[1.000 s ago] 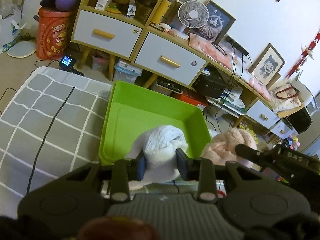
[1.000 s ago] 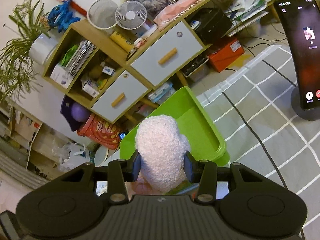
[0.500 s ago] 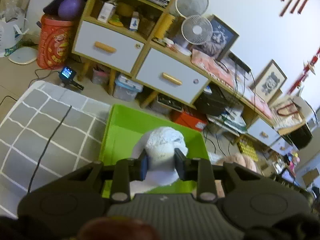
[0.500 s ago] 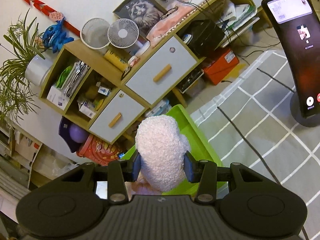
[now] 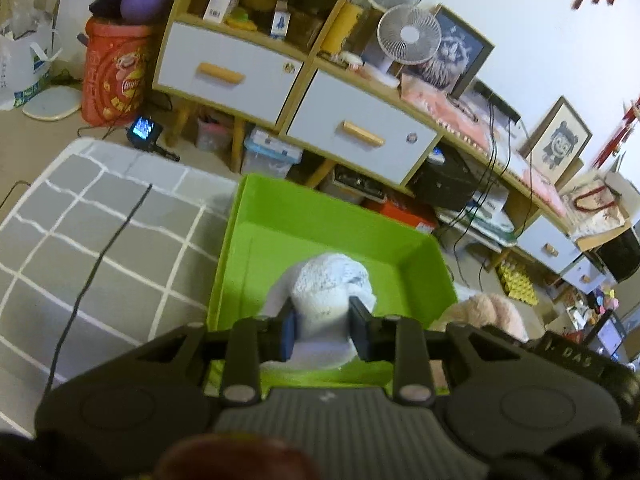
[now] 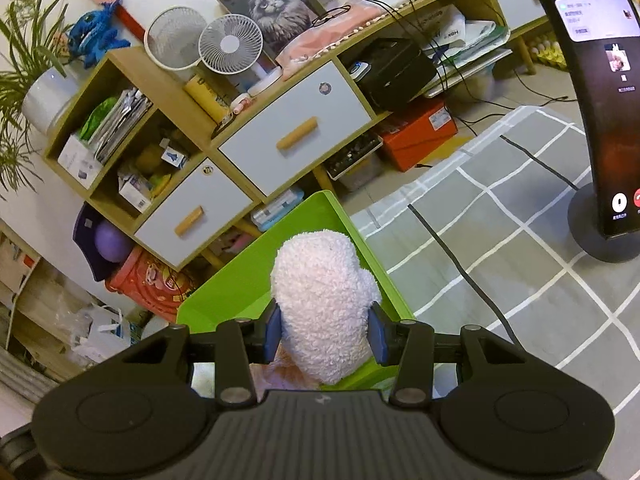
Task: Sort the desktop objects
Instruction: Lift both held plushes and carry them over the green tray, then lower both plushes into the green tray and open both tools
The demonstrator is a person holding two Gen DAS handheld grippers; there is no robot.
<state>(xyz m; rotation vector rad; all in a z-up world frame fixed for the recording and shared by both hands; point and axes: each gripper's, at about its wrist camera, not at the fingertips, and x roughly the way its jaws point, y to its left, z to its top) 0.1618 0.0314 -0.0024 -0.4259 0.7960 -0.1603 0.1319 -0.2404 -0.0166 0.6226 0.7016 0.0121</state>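
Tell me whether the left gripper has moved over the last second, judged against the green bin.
Yes. The left gripper, shut on the white fluffy bundle, has advanced over the green bin: the bundle now sits farther in over the bin's floor than before.

The bin [image 5: 332,224] sits on the checked cloth [image 5: 100,240] at its far edge, just before the cabinet [image 5: 304,92], which runs along the far wall. A cable [image 5: 96,264] lies across the cloth, left of the bin in the left wrist view. The left gripper [image 5: 323,326] is over the bin's near part with a fluffy bundle [image 5: 326,292] between its pads, and the right gripper [image 6: 325,330], beside it to the right, has a second fluffy bundle [image 6: 324,300] between its pads, above the bin's near right corner. Two fans [image 6: 204,42] and a framed picture [image 6: 276,10] stand on the cabinet top. A phone on a stand [image 6: 600,108] stands on the cloth, far right.
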